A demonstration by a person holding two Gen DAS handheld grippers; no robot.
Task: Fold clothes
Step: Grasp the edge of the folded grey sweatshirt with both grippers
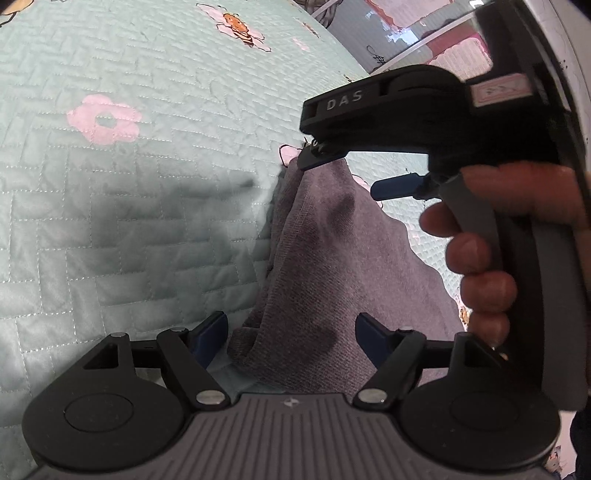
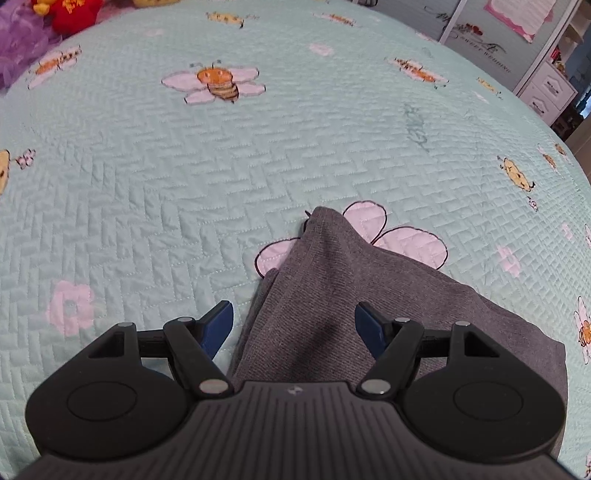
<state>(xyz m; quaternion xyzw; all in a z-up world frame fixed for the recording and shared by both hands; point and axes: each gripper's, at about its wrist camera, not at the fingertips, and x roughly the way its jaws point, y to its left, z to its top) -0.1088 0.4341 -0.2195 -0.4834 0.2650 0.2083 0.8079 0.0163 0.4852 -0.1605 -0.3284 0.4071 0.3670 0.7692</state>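
Observation:
A grey knit garment (image 1: 325, 258) lies bunched in a narrow strip on a pale green quilted bedspread (image 1: 147, 221). My left gripper (image 1: 291, 325) stands open at its near end, blue pads on either side of the fabric without pressing it. At the garment's far tip, my right gripper (image 1: 338, 177) comes in from the right with its jaws apart, one blue pad touching the tip. In the right wrist view the right gripper (image 2: 293, 317) is open over the grey garment (image 2: 332, 295), which runs between the pads to a pointed end on the bedspread (image 2: 184, 184).
A person's hand (image 1: 480, 258) grips the right gripper's handle. Plush toys (image 2: 66, 11) lie at the bed's far left edge. A white drawer cabinet (image 2: 550, 88) stands beyond the bed at the right. Bees and pink flowers are printed on the spread.

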